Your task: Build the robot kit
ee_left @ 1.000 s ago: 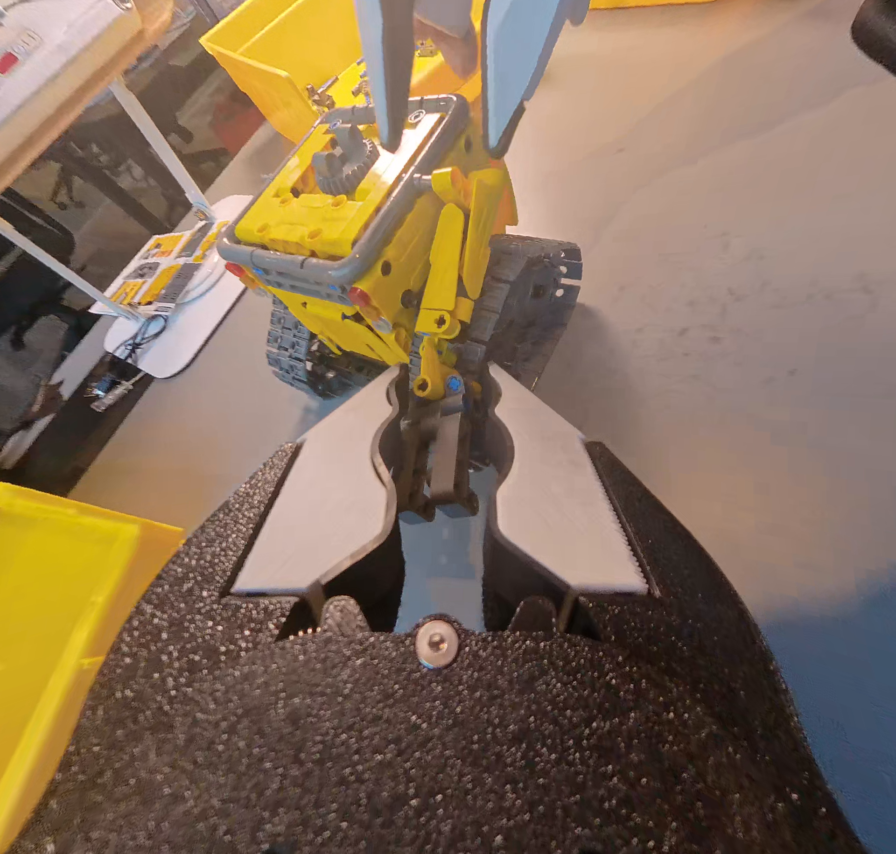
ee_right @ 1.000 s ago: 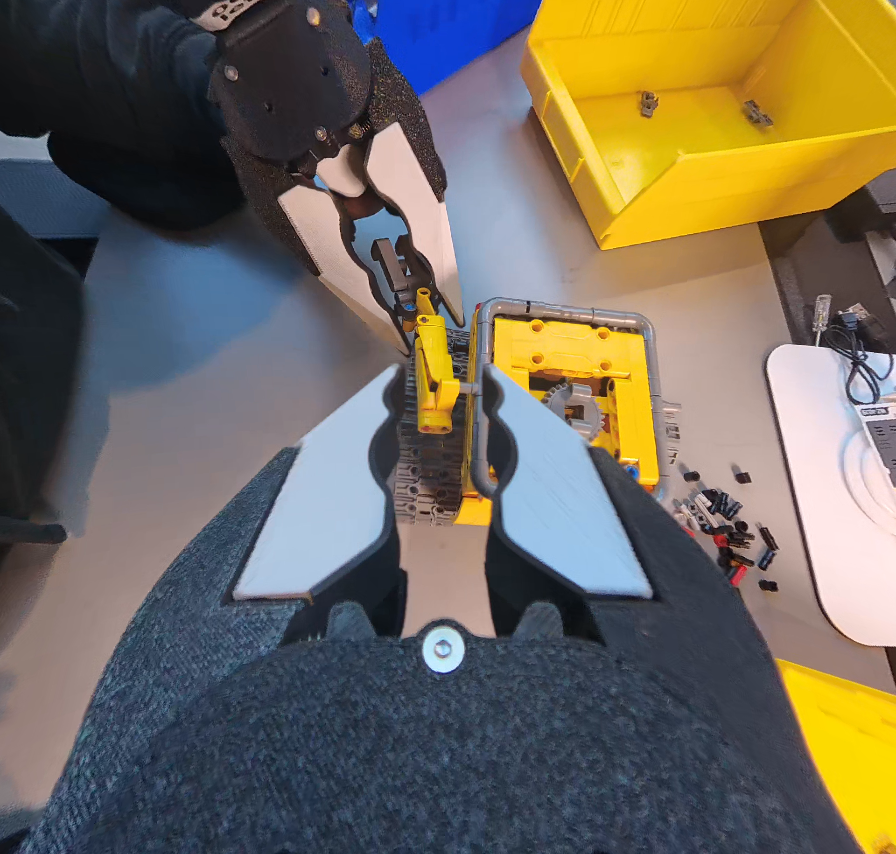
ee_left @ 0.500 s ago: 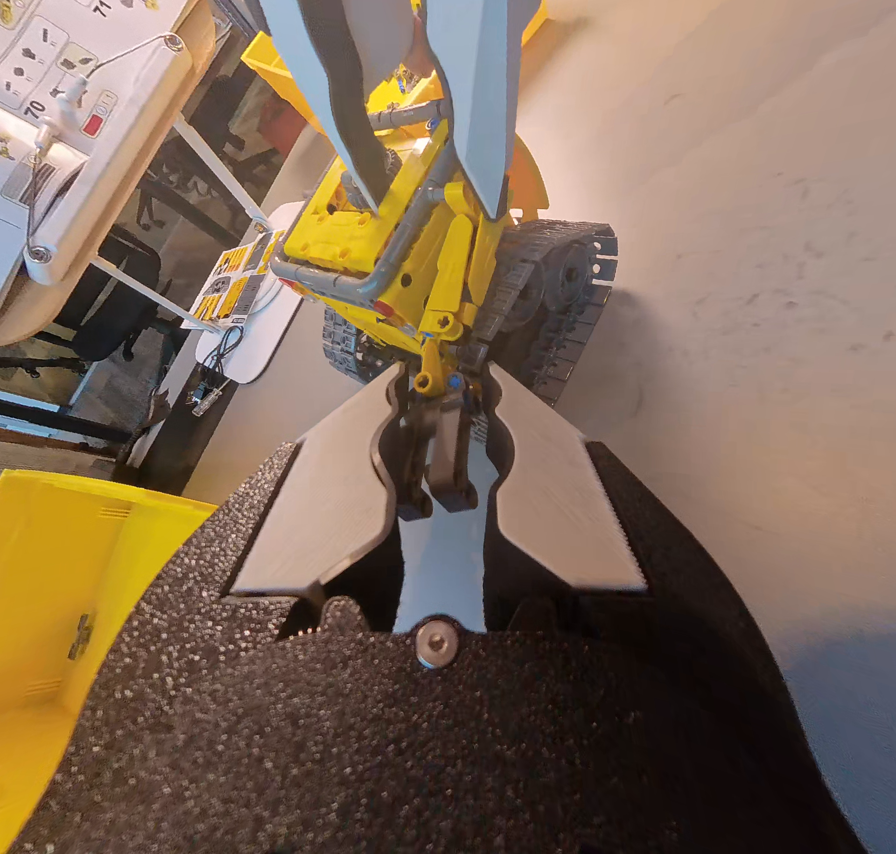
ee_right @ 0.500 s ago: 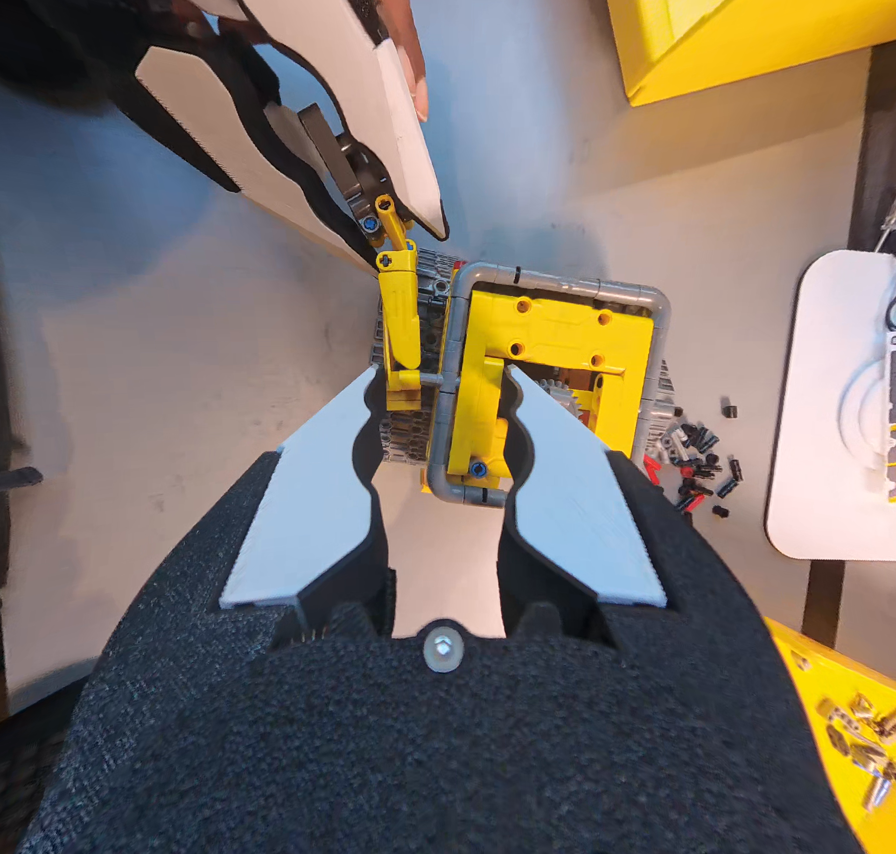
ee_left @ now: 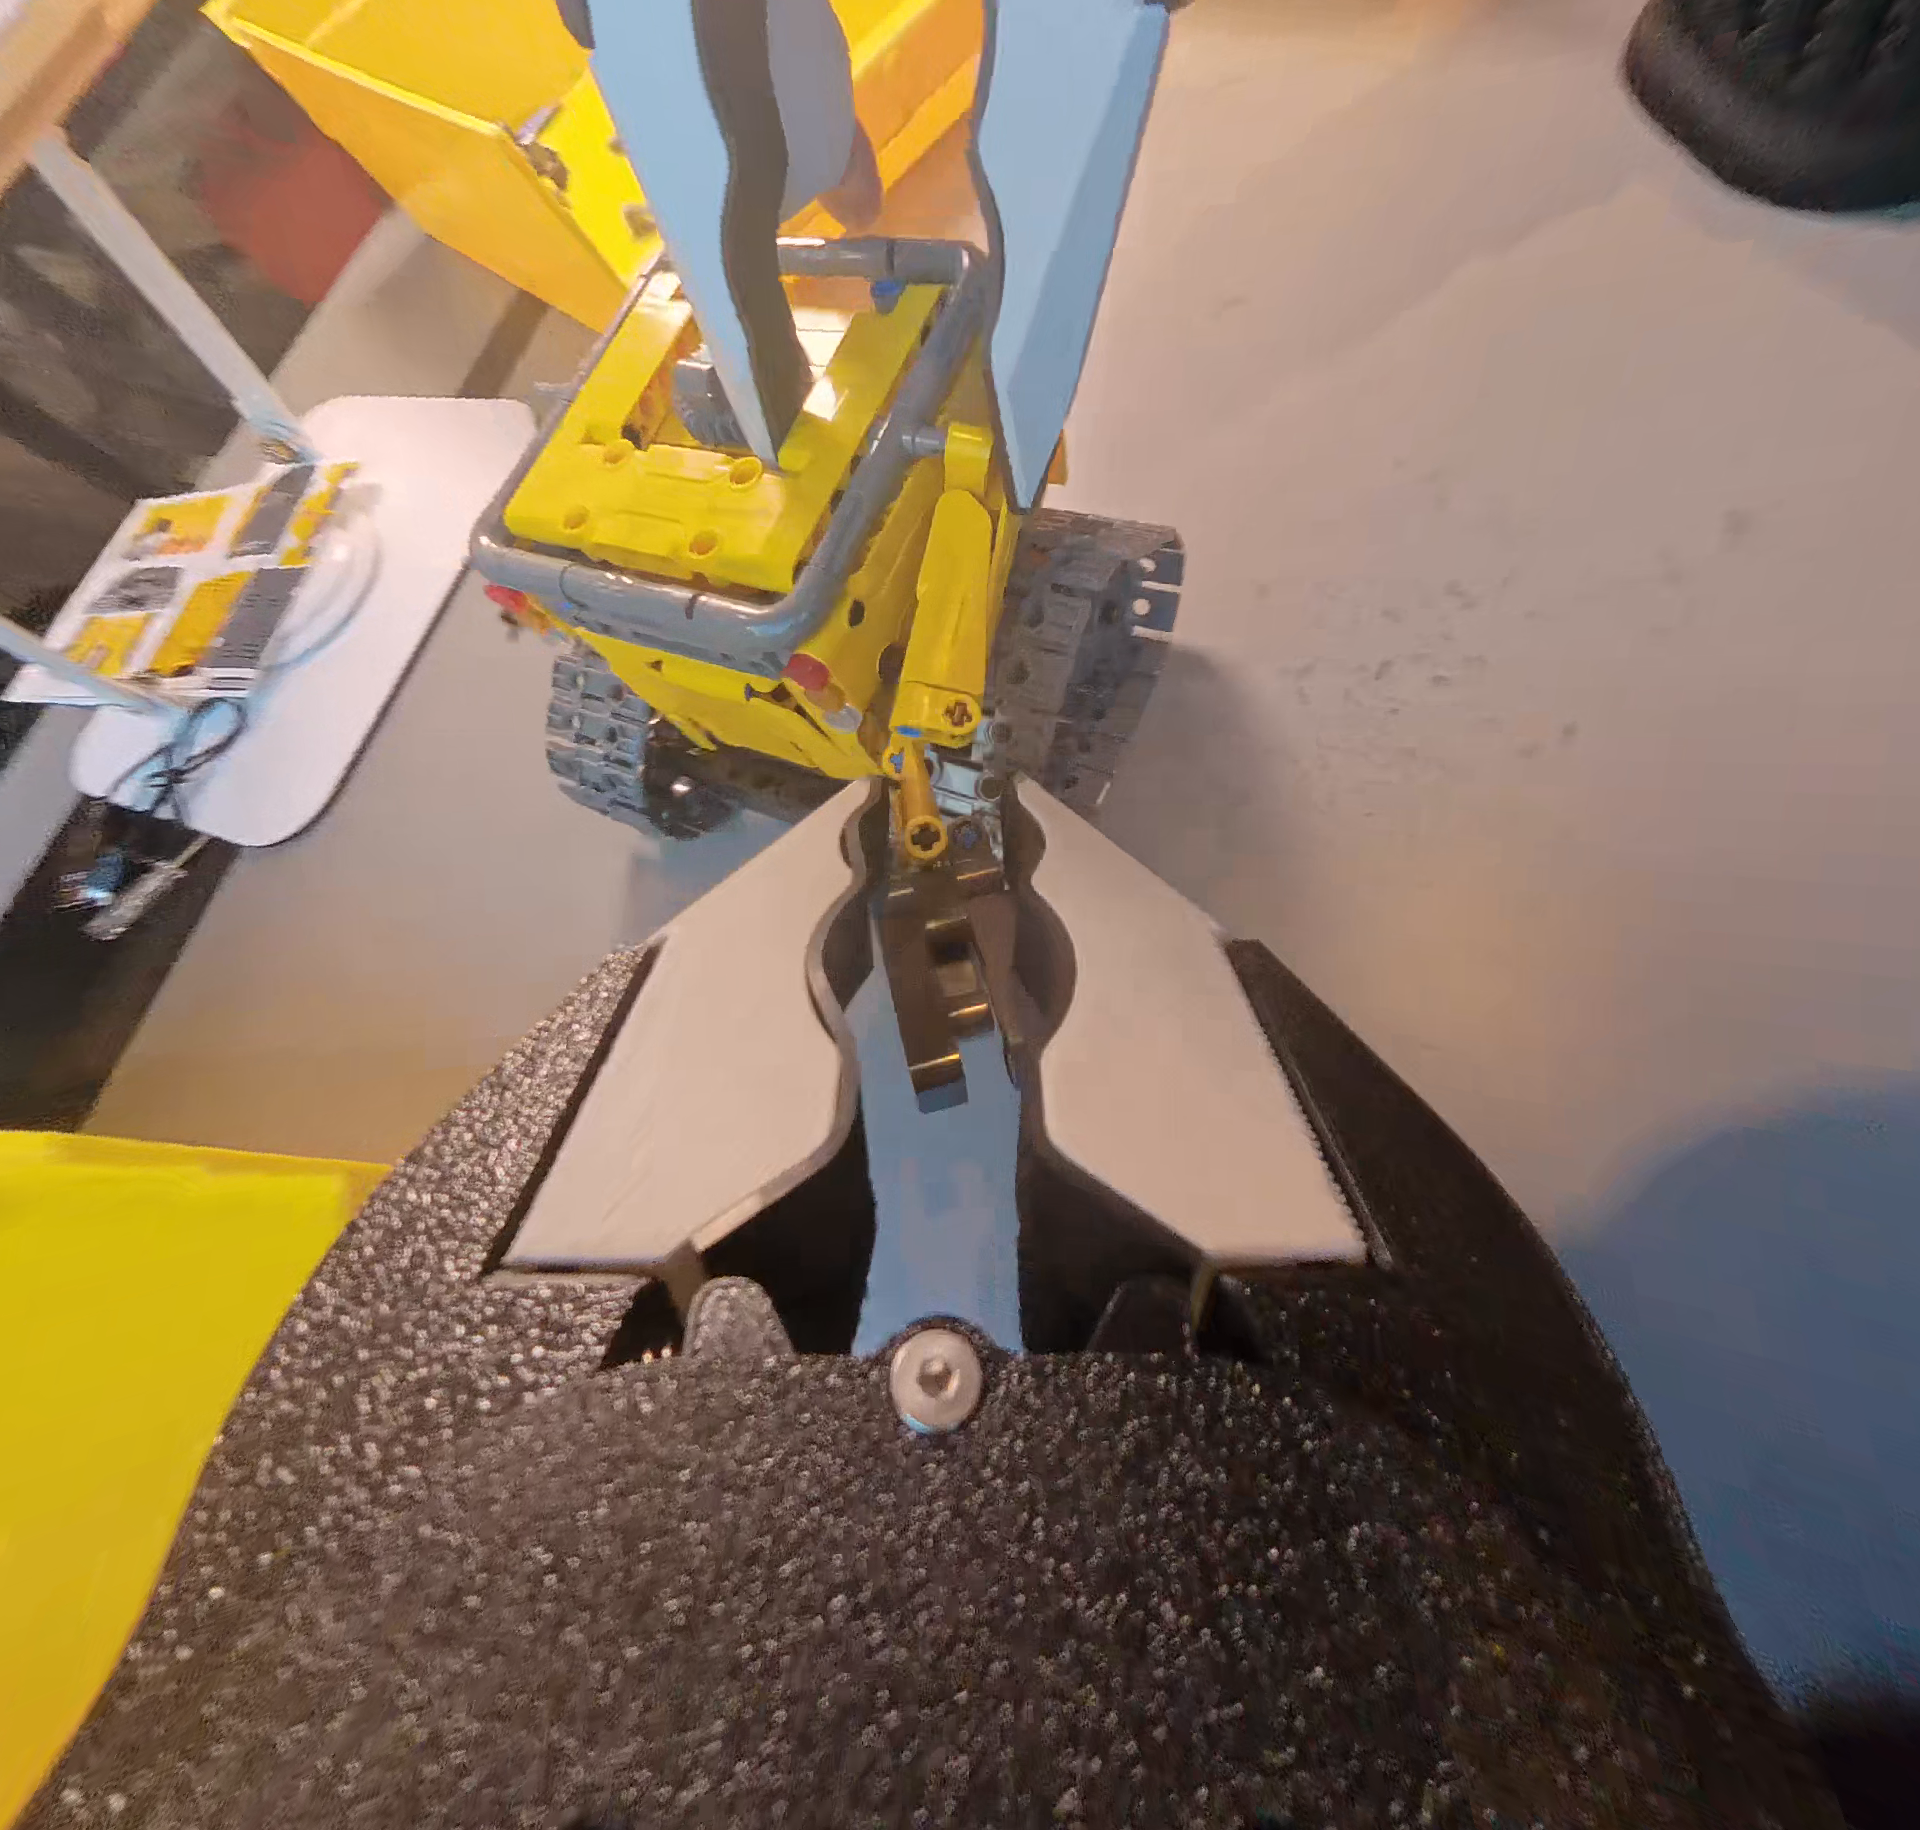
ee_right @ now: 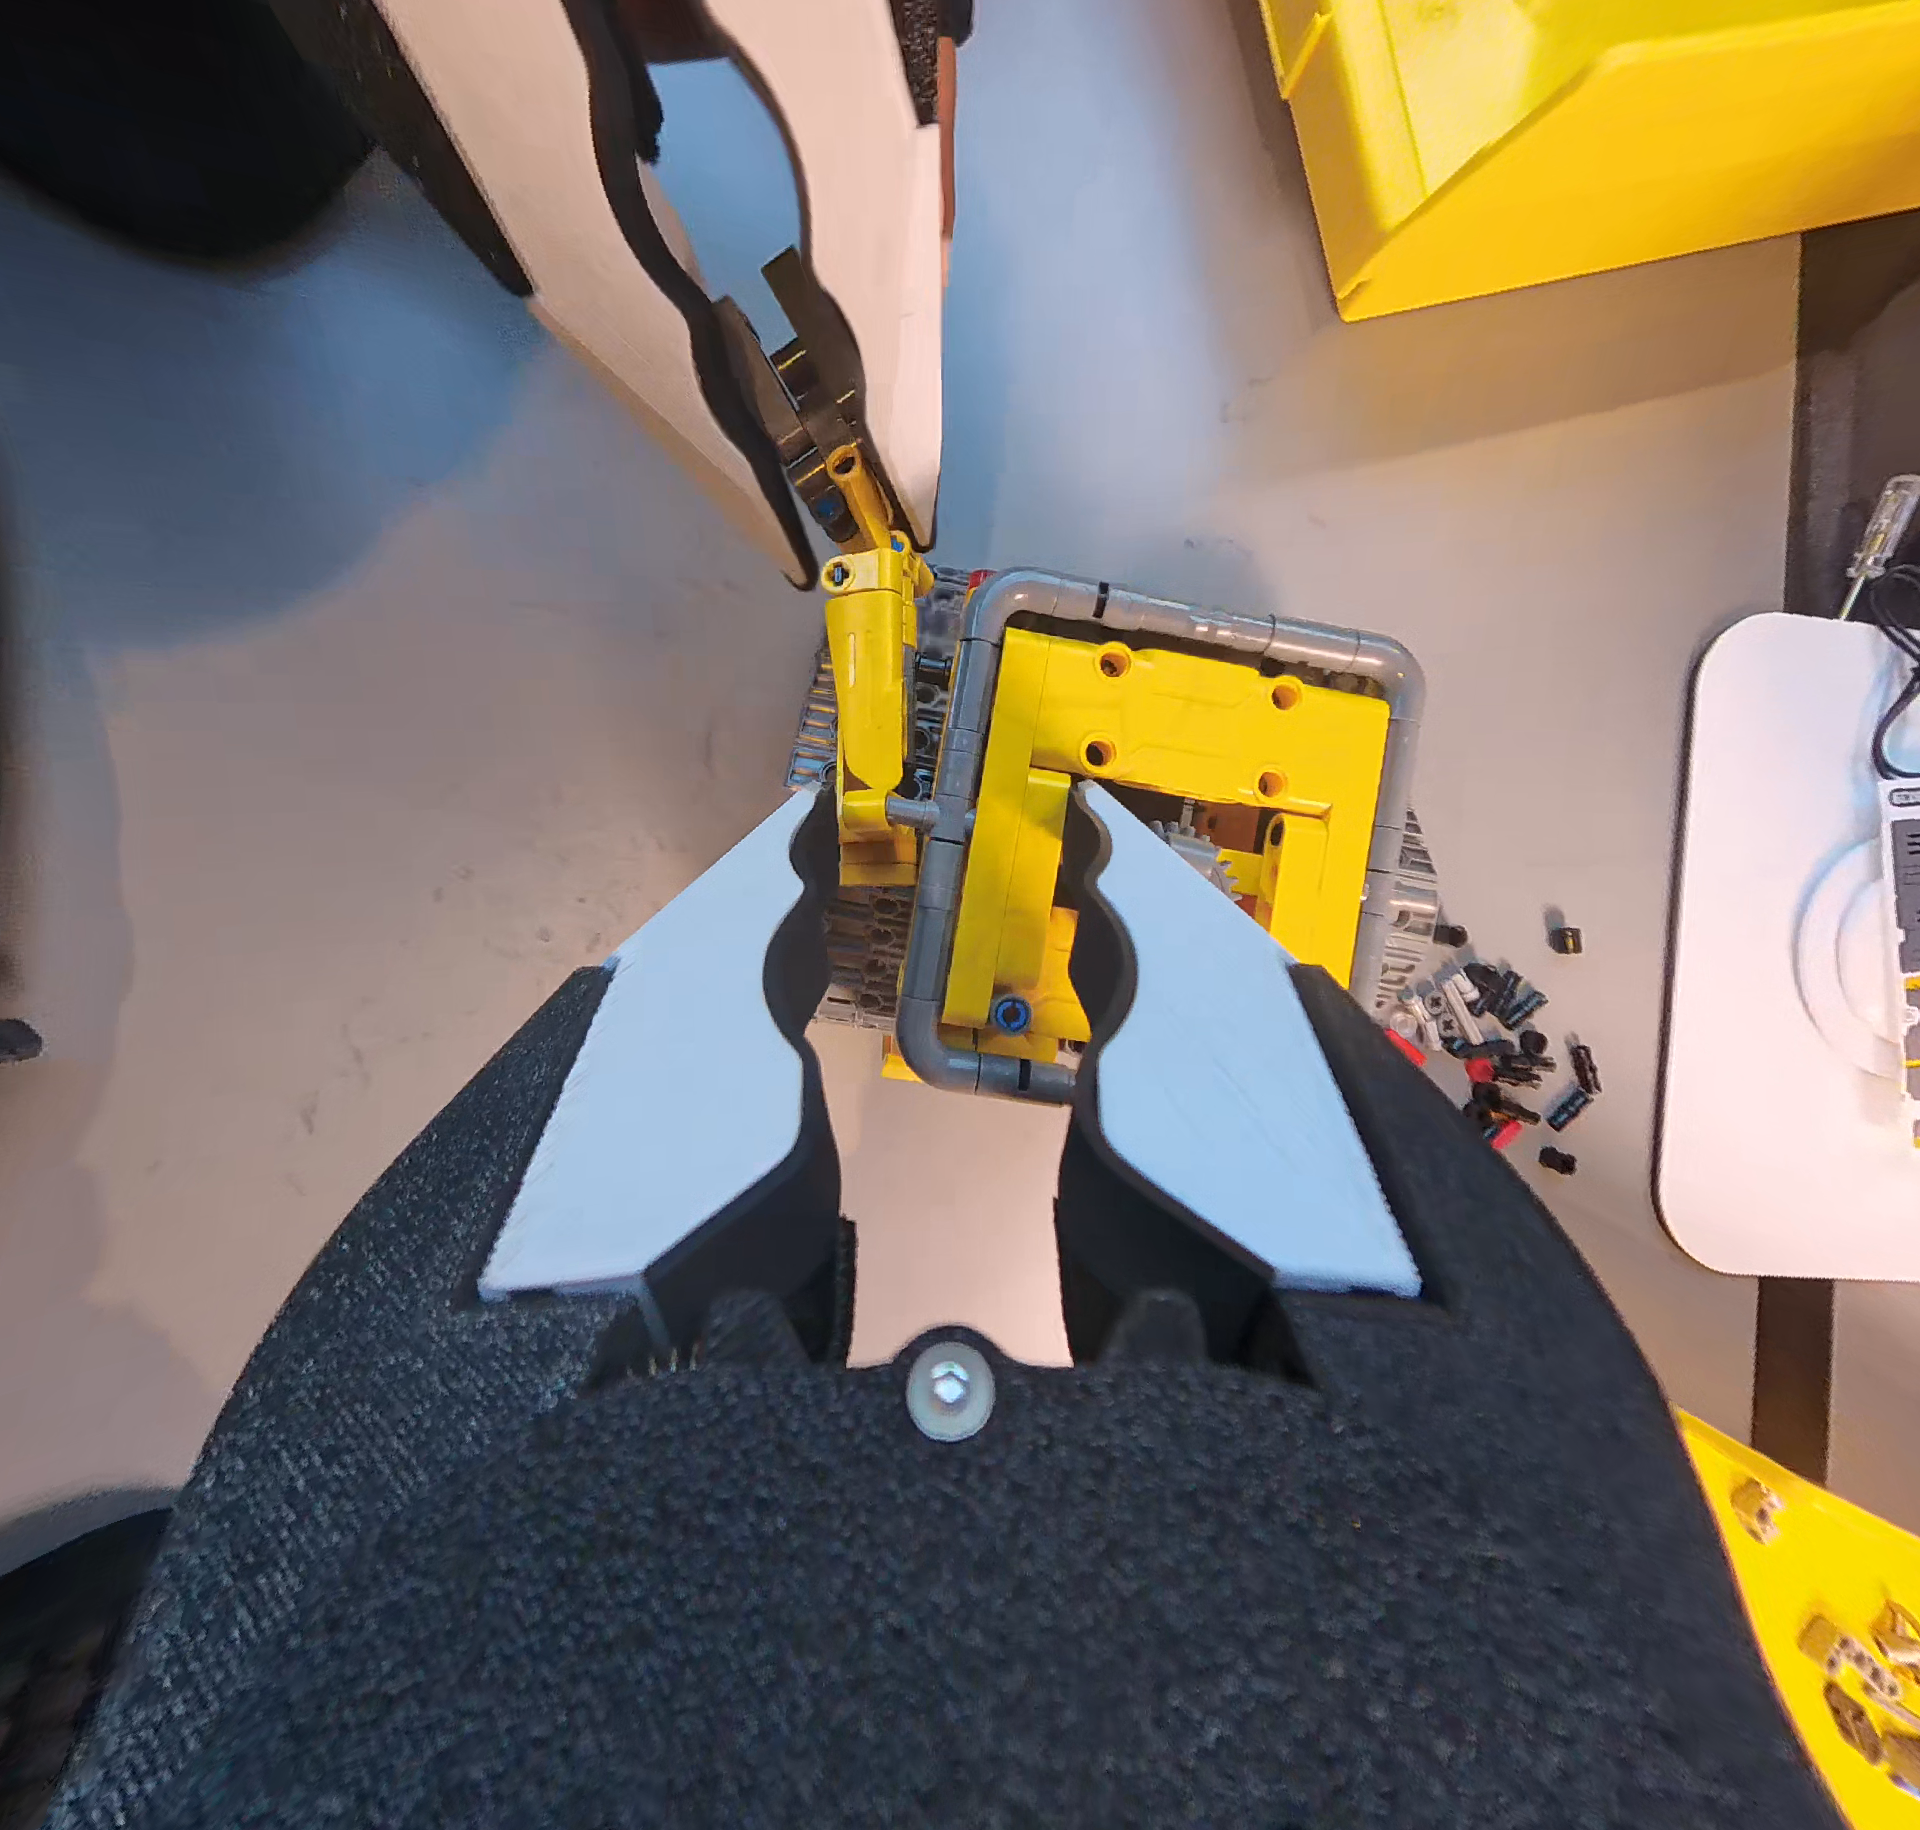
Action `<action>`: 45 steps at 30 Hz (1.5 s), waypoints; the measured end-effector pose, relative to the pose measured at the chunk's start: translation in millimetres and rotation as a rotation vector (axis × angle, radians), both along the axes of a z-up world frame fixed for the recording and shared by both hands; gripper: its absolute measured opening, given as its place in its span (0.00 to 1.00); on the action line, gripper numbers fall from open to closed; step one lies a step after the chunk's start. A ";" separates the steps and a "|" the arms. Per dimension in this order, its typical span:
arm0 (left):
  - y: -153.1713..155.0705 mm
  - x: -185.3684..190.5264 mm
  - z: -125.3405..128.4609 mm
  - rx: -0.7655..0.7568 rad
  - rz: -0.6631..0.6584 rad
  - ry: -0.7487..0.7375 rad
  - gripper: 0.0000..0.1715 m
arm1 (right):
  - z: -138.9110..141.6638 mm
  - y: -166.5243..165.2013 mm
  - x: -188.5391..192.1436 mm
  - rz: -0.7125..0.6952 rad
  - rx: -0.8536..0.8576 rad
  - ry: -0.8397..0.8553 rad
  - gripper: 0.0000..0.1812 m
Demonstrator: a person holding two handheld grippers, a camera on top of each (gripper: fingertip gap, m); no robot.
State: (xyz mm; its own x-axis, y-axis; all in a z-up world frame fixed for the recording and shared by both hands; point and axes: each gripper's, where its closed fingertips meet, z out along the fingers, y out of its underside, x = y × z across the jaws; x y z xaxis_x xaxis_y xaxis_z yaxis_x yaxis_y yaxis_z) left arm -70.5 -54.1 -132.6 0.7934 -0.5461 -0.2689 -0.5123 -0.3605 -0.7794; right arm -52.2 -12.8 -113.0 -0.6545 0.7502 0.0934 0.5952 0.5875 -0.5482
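Note:
A yellow brick-built tracked vehicle (ee_left: 665, 513) with a grey top rail stands on the grey table; it also shows from above in the right wrist view (ee_right: 1195, 720). My left gripper (ee_left: 940, 804) is shut on a dark grey link piece (ee_left: 940, 991) joined to the thin rod of the yellow cylinder (ee_left: 951, 617) on the vehicle's side. The right wrist view shows that gripper (ee_right: 857, 533) at the cylinder (ee_right: 868, 700). My right gripper (ee_right: 945, 798) comes from above (ee_left: 894, 476) and is shut on the vehicle's side frame, one finger inside, one outside.
A yellow bin (ee_right: 1558, 66) stands beyond the vehicle (ee_left: 416, 87). Another yellow bin (ee_right: 1849, 1624) holds parts. A white board (ee_right: 1787, 949) with a booklet and cable lies beside the vehicle (ee_left: 312, 741). Small loose pins (ee_right: 1496, 1032) lie by the tracks.
My right gripper has opened wider and taken the vehicle's side frame between its fingers. My left gripper keeps hold of the dark link piece and has shifted a little, tilting the rod.

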 end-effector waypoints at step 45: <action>-24.0 34.8 16.9 0.137 0.131 -0.181 0.09 | 4.0 -25.0 38.3 0.134 -0.119 -0.027 0.26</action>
